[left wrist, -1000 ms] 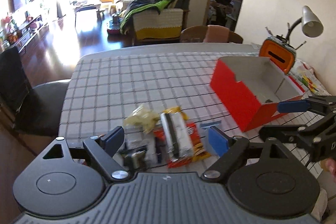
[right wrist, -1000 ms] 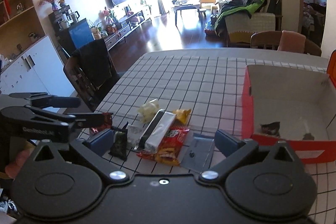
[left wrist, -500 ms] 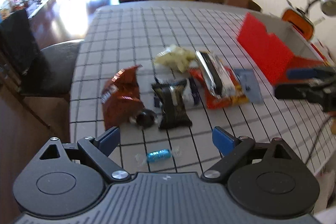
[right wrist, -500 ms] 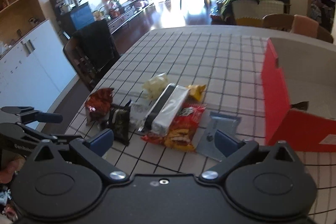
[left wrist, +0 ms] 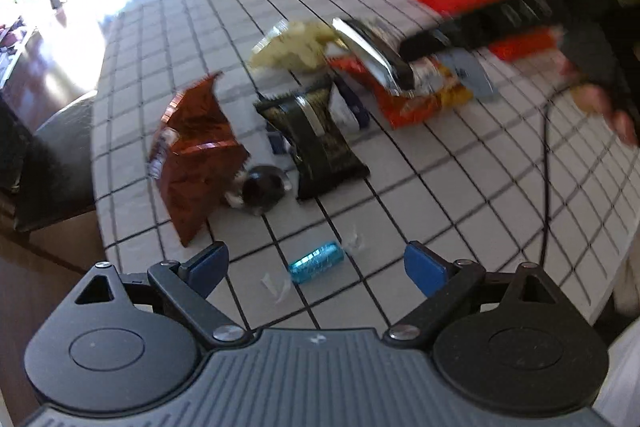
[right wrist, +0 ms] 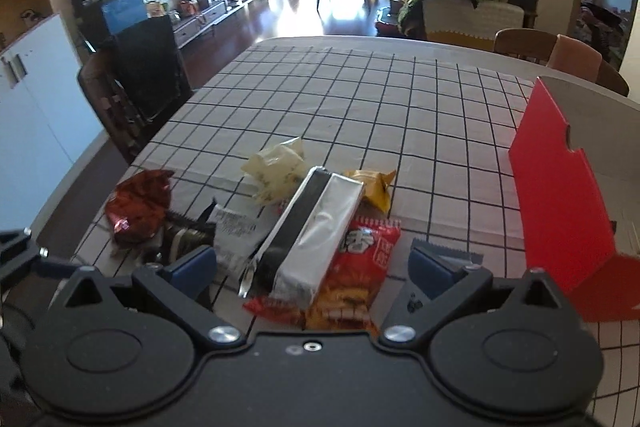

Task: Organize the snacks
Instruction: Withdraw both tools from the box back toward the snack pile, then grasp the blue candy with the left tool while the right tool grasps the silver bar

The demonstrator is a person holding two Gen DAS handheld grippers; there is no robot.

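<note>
Right claw point(right wrist: 312, 261) wide open, nothing in it, hovering low over the near end of the silver-and-black bar pack point(right wrist: 308, 235). Pack's long axis runs almost straight away from the claw, tilting a touch right, so the blue pads sit either side of it. It lies on top of the red chip bag point(right wrist: 360, 267), w/ a pale yellow packet point(right wrist: 276, 167) and a small yellow one point(right wrist: 374, 187) just beyond. Red box point(right wrist: 560, 207) stands open to the right, near the pile, prob the drop spot.

Left claw point(left wrist: 316, 263) also wide and empty, further back near the desk point(left wrist: 460, 187) edge. Blue foil candy point(left wrist: 316, 263) lies between its pads, crosswise; a black packet point(left wrist: 320, 143), a crumpled brown-red bag point(left wrist: 196, 155) and a dark round sweet point(left wrist: 260, 187) lie ahead of it.

Right is clearly nearer the bar; left view is blurred there.
</note>
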